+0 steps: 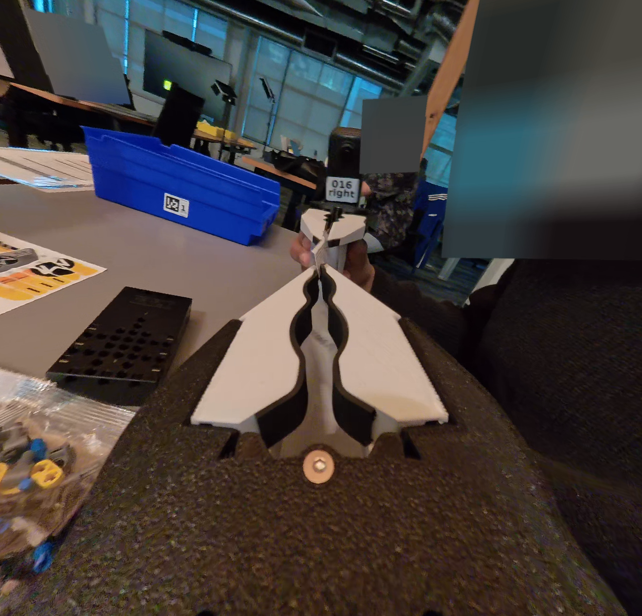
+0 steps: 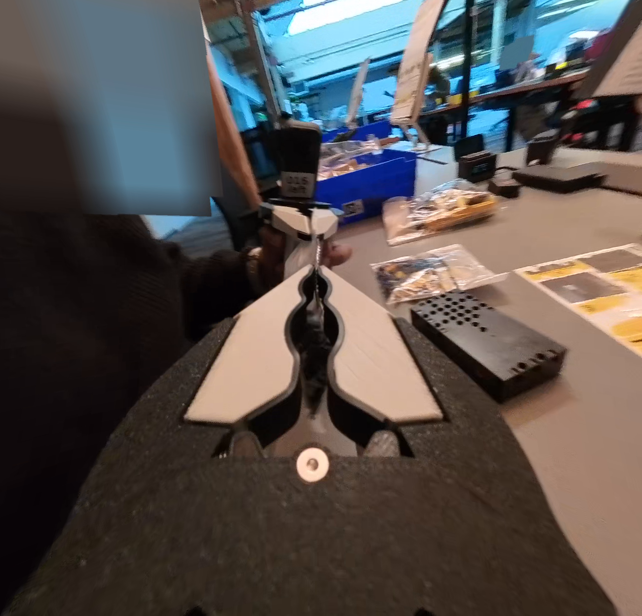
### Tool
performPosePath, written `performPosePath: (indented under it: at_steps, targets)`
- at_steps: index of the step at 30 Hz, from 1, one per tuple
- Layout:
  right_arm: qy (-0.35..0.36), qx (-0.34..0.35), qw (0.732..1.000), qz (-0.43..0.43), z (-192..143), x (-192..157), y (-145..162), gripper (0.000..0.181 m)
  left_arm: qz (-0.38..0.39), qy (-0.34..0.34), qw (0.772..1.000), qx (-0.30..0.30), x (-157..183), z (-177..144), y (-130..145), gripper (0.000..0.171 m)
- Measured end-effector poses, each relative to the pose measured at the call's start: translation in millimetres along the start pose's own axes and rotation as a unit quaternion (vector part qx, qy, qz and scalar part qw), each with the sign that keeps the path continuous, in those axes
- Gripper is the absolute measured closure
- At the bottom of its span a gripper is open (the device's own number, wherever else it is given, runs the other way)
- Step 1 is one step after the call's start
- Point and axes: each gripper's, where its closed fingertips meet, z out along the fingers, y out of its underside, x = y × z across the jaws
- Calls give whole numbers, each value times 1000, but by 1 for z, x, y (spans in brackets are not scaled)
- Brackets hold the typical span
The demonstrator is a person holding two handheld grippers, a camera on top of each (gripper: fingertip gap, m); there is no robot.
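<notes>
My two grippers face each other tip to tip in the air at the near edge of the grey table (image 1: 208, 258). My left gripper (image 1: 319, 270) is shut on one edge of a small clear plastic bag (image 1: 321, 338). My right gripper (image 2: 314, 269) is shut on the opposite, zig-zag edge of the same bag (image 2: 314, 349), which holds small dark parts. The bag is pulled short between the two tips. The right gripper (image 1: 324, 239) shows in the left wrist view and the left gripper (image 2: 312, 232) in the right wrist view, each held by a hand.
A black perforated block (image 1: 121, 342) (image 2: 486, 342) lies on the table near the grippers. Bags of small parts (image 1: 34, 460) (image 2: 430, 279), a yellow printed sheet (image 1: 34, 272) (image 2: 590, 286) and a blue bin (image 1: 180, 185) (image 2: 364, 178) lie beyond. A person in dark clothes sits close behind. The gap from one gripper's tips to the other's is roughly 6 centimeters. Left tips and right tips are each some 15 centimeters from the black perforated block (image 2: 486, 342). Look for it in the left wrist view (image 1: 156, 315) too.
</notes>
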Motion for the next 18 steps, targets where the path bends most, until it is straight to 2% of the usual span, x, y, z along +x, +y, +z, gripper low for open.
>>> performPosePath:
  at_steps: [4, 6, 8, 11, 13, 16, 18]
  targets:
    - [-91, 0, 989, 121, -3, -11, 3, 181, -7, 27, 1000, -5, 8, 0, 2, 171]
    - [-107, -4, 983, 148, -3, -13, 6, 181, -18, 41, 999, -8, 11, -1, 3, 171]
    - [-101, -9, 984, 144, -1, -13, 9, 181, -46, 58, 997, 1, 15, -1, 2, 171]
    - [-110, -38, 982, 149, 3, -17, 20, 181, -60, 66, 996, -19, 19, 5, 9, 146]
    - [-113, -64, 979, 155, 8, -20, 30, 181, -60, 55, 996, -42, 18, 10, 17, 141]
    - [-113, -59, 979, 157, 8, -20, 28, 181, -75, 46, 995, -48, 13, 11, 19, 142]
    - [-98, -40, 981, 160, 5, -13, 22, 181, -95, 63, 993, -40, 14, 8, 17, 152]
